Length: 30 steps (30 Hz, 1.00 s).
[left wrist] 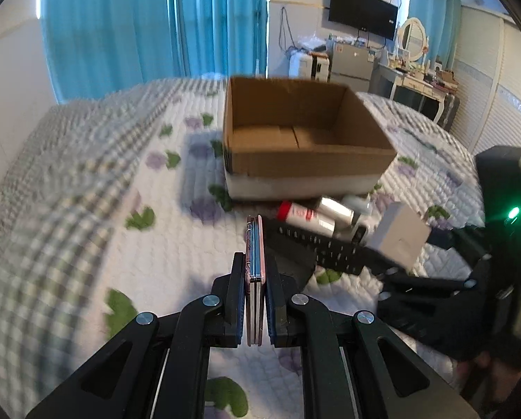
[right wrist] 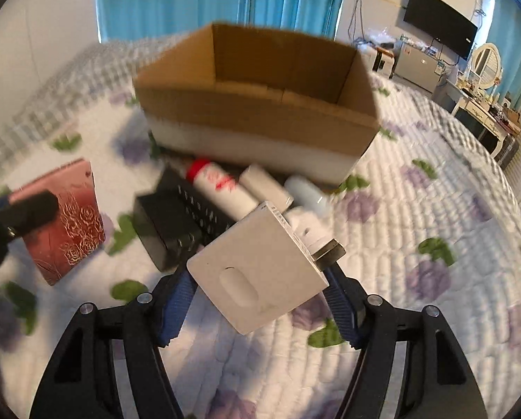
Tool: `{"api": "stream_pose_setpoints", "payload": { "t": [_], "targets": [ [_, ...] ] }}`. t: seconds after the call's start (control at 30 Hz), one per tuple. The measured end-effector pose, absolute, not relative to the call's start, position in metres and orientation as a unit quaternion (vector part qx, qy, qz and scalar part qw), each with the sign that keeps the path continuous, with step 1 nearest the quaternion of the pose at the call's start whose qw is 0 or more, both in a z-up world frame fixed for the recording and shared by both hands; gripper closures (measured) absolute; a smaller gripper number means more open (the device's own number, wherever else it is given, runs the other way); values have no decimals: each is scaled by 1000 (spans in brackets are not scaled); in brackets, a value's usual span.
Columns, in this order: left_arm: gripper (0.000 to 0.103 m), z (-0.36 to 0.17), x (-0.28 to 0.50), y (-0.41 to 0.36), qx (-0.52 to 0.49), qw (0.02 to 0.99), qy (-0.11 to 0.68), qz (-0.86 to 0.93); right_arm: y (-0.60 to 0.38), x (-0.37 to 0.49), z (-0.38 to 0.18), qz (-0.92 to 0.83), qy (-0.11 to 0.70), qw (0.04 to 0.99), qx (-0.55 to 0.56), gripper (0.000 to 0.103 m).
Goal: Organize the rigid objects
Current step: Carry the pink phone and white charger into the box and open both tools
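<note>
My left tongs (left wrist: 255, 300) pinch pink case (left wrist: 254, 276) edge-on | right tongs (right wrist: 260, 300) clamp white box (right wrist: 257, 272) | both raised over bed (right wrist: 435, 209), aimed at open cardboard box (right wrist: 257, 104) ahead.

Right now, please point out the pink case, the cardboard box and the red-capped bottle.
pink case (right wrist: 68, 223): right wrist view, its patterned face.
cardboard box (left wrist: 306, 162): left wrist view, its front wall.
red-capped bottle (right wrist: 222, 188): right wrist view, its white body.

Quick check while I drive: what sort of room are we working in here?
Most likely a bedroom: the work surface is a quilted floral bedspread, with a vanity mirror on a dressing table and a wall-mounted TV behind the cardboard box.
</note>
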<state>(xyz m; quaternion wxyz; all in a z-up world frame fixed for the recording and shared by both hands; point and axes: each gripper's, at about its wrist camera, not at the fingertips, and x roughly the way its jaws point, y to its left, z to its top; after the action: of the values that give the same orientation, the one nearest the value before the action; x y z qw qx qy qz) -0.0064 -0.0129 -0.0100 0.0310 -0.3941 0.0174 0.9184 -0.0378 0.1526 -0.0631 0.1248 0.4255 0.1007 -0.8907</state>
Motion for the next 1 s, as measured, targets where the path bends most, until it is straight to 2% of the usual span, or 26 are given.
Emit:
{"api": "stream_pose_setpoints", "payload": {
  "t": [0.17,0.33,0.5,0.63,0.77,1.0],
  "targets": [
    [93,43,-23,-13,-364,46,16,930,174,-45,3,-906,68,143,393,34],
    [93,92,-71,-4,-328,68,21,942,181,-63,73,-920,93,161,346,34],
    [93,97,-139,16,-330,74,36,940,177,-115,119,-930,117,164,307,34],
    [92,59,-187,23,-362,71,42,929,176,-163,113,-931,104,161,311,34],
    [92,14,-219,19,-390,71,48,917,176,-206,80,-923,86,167,334,34],
    [90,5,-225,15,-369,89,52,924,182,-248,24,-911,93,177,361,34]
  ]
}}
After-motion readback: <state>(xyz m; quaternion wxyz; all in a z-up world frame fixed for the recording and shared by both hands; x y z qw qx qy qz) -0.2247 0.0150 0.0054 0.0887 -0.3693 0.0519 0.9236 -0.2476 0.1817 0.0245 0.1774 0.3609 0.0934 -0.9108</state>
